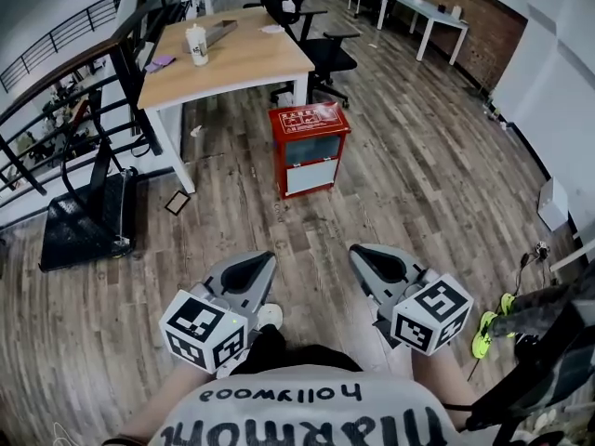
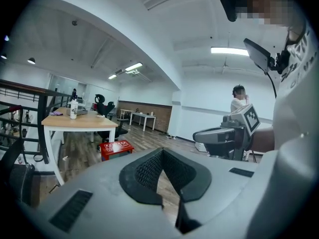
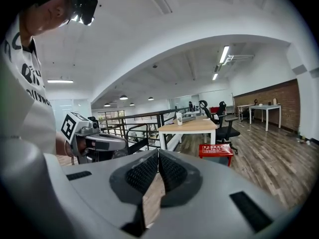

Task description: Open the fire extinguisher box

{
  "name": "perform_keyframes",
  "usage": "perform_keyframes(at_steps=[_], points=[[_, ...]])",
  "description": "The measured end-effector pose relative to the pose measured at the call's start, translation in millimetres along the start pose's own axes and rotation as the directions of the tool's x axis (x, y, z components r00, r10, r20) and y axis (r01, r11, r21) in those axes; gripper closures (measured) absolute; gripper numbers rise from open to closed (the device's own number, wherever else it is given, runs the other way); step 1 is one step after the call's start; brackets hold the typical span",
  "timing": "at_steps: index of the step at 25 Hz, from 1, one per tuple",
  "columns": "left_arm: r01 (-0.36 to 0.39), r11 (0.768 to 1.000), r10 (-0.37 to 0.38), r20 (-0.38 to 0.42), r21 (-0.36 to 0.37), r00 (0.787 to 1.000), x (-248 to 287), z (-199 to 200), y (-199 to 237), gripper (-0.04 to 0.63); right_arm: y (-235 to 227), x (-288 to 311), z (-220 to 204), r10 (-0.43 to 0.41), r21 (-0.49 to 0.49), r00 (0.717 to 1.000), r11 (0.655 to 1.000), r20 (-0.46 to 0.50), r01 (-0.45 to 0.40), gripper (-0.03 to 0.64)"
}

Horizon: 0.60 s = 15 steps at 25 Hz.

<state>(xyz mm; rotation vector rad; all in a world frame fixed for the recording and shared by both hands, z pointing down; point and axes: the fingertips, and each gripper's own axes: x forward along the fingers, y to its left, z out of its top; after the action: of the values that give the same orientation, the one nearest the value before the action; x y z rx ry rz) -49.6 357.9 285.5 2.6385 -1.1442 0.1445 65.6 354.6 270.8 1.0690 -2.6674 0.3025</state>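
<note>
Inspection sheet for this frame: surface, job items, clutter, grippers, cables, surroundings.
Surface: wood plank floor.
Job's things: red fire extinguisher box upright on the floor near the wooden table corner, front appears shut, nothing touching it.
Clutter: cup on the table; small dark square on the floor.
Grippers: left gripper and right gripper both shut, empty, well short of the box.
Cables: thin cable by the right wall.
Surroundings: office chairs, railing, brick wall.
</note>
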Motion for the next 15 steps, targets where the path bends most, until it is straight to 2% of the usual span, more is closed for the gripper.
perform_keyframes(at_steps=[5,15], points=[[0.018,1.000,-0.018,-0.013,-0.003,1.000,30.0,12.7,40.1,0.591,-26.3,39.8,10.4,-0.015,0.005,1.000,1.000,-0.012,0.015,0.607],[0.079,0.997,-0.079,-0.040,0.009,0.996,91.3,46.6,124.4,0.591,-86.0,119.0,42.4,-0.074,0.076,0.997,0.994,0.001,0.074,0.607]])
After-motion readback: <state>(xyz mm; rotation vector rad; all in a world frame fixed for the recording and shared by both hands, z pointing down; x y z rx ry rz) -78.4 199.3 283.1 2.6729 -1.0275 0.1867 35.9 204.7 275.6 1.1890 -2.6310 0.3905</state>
